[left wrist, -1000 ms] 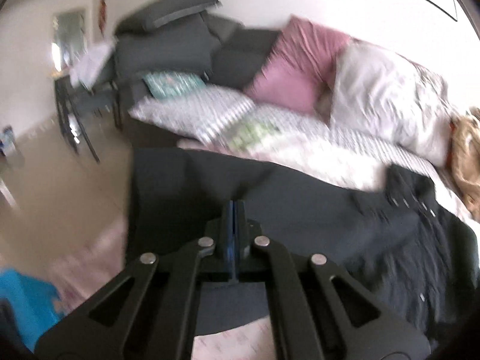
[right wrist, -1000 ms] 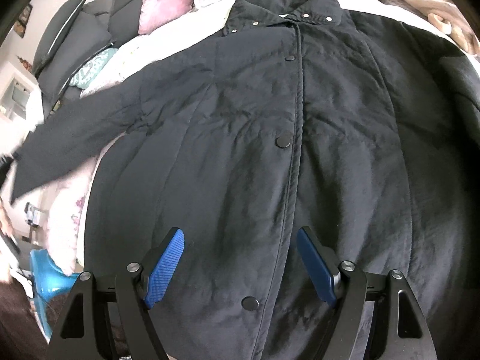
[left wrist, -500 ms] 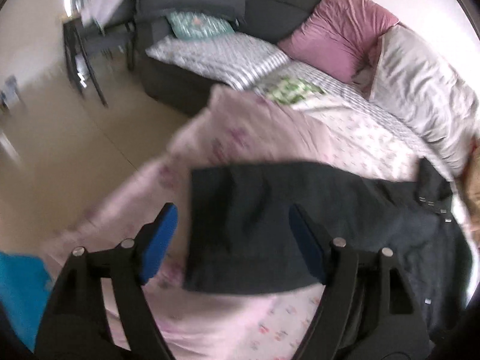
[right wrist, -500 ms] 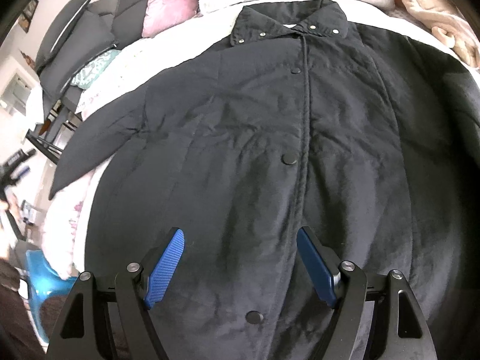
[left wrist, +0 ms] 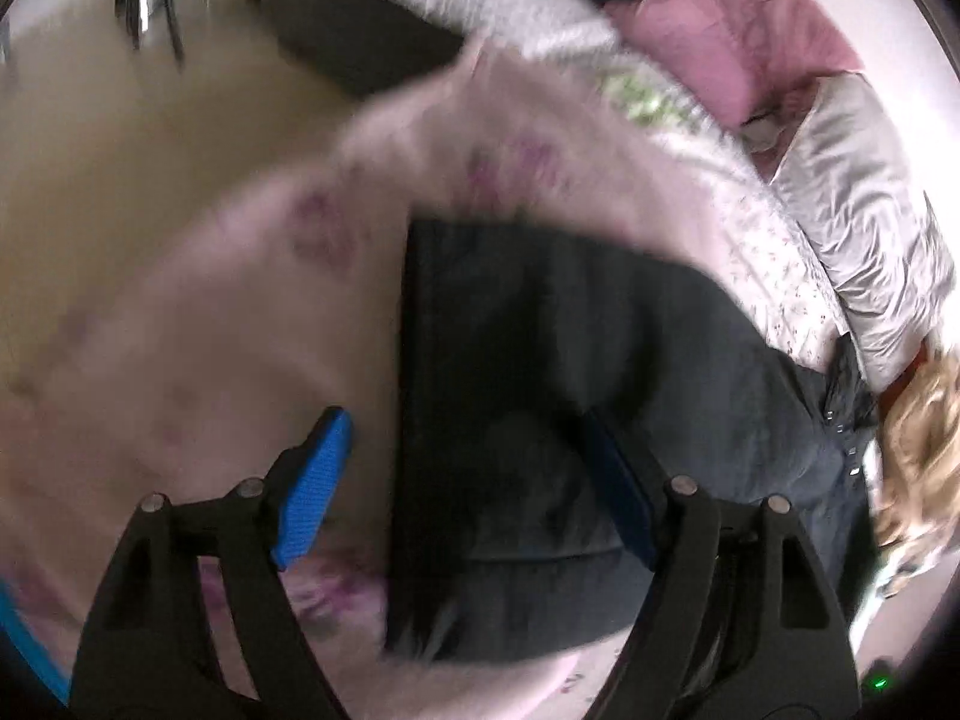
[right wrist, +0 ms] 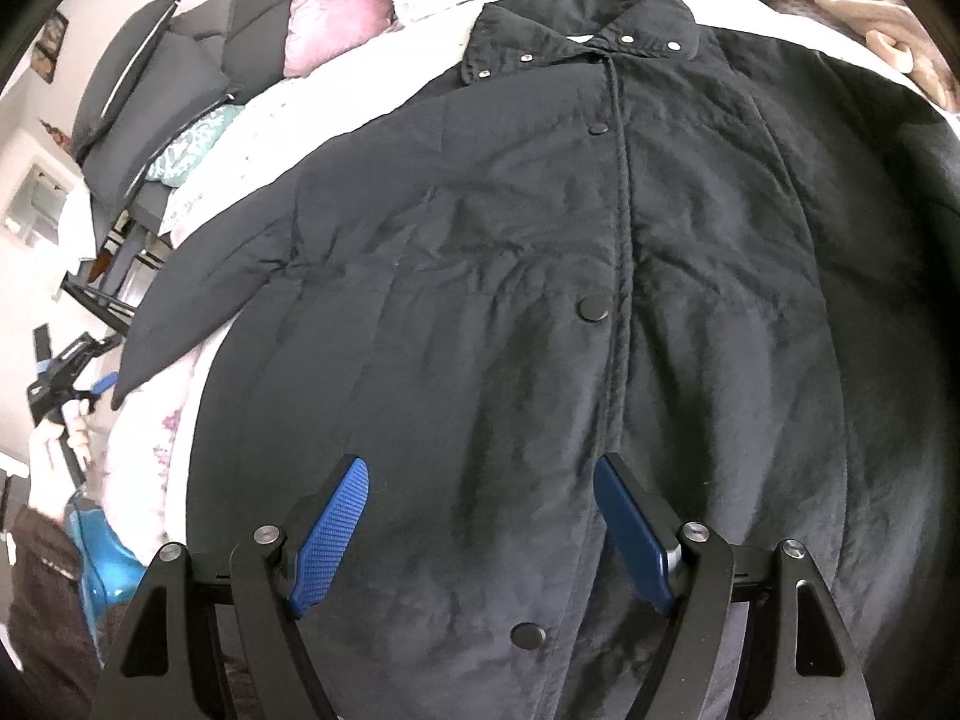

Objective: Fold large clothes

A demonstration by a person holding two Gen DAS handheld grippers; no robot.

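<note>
Since one second ago my left claw [left wrist: 465, 483] has let go of the sleeve [left wrist: 516, 420]: then its fingers were pressed together on the dark cloth, and now they stand wide apart above it. This view is blurred, but I see the sleeve lying flat on the pink sheet [left wrist: 198, 324], with its cuff edge between my two blue pads [left wrist: 312, 486]. The left pad is over the sheet and the right one over the sleeve. I cannot tell if the pads touch the cloth. Farther right are a pink pillow [left wrist: 738, 36] and a grey pillow [left wrist: 864, 210].

In the right view, the sleeve [right wrist: 204, 294] now rests stretched out to the left, its end over the edge of the bed. My other claw shows small at the far left, just beside the cuff. The coat [right wrist: 600, 300] lies spread on the bed, front up, snaps closed, collar [right wrist: 576, 36] at the far side. My right claw [right wrist: 480, 531] hangs over the lower part of the coat with its fingers apart and nothing between them, as before.
</note>
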